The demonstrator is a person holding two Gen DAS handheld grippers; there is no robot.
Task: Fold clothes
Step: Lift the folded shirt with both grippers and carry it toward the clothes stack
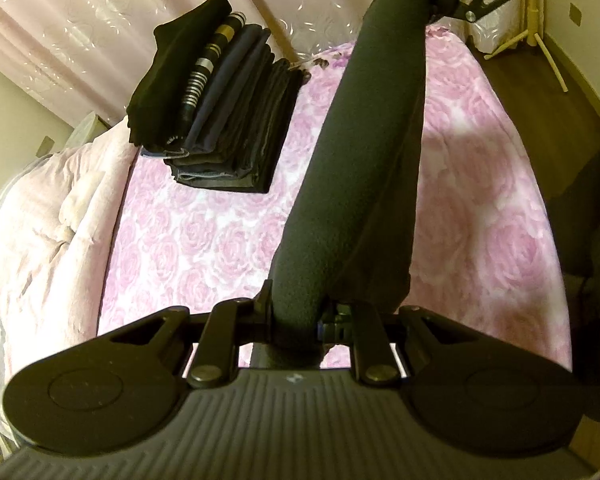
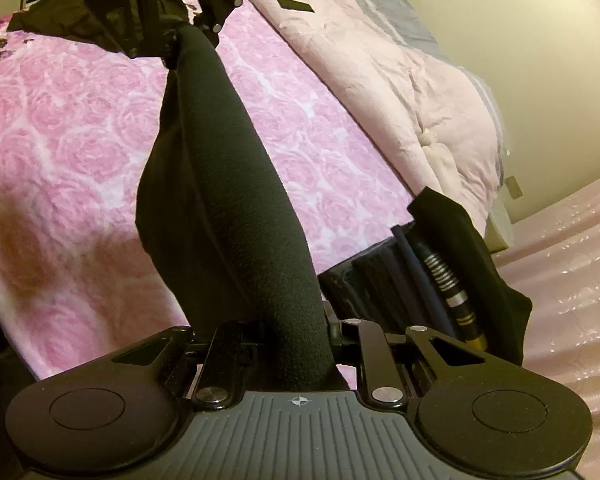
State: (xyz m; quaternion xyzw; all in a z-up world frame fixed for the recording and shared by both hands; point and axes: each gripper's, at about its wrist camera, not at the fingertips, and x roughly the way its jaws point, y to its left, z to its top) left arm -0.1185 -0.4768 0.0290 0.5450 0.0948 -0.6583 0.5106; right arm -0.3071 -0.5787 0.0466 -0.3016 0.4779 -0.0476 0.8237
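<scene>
Black garment point(image 1: 352, 168) stretched taut, bunched.

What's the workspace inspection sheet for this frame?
Surface: bed with pink rose blanket.
Job's things: black garment stretched taut between both grippers above the bed; folded stack of dark clothes on the blanket.
Clutter: dark clothes pile at the far edge.
Grippers: left gripper and right gripper, jaws shut on the garment's ends.
Cables: nothing seen.
Surroundings: pale pink quilt, pink curtain, wood floor.
</scene>
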